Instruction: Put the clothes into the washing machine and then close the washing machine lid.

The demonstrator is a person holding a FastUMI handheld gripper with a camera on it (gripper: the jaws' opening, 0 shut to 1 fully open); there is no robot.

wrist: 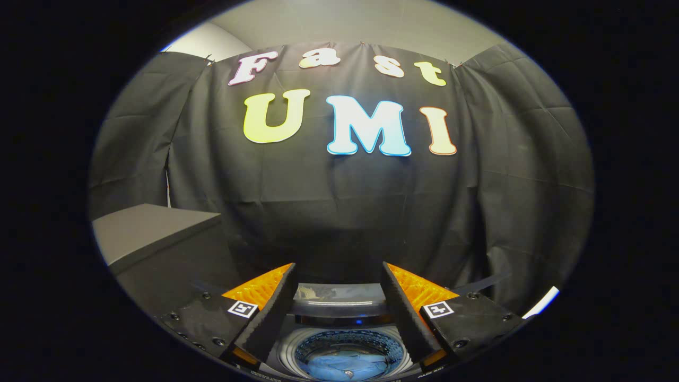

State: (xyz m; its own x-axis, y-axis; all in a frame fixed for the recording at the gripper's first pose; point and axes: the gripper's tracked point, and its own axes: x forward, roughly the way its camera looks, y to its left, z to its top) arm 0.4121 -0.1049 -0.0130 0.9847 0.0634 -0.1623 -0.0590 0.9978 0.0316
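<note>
While the claw (pixel 337 270) hangs spread and empty, washing machine (pixel 339 339) below, blue clothes (pixel 342 366) in drum.

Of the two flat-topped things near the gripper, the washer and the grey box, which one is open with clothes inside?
The washing machine, seen between the open gripper's fingers: blue clothes lie in its drum. The grey box beside it has a plain top.

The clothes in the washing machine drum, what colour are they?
Blue, seen in the gripper view: the clothes lie in the drum between the open gripper fingers.

washing machine (pixel 339 339) front cut off
</note>
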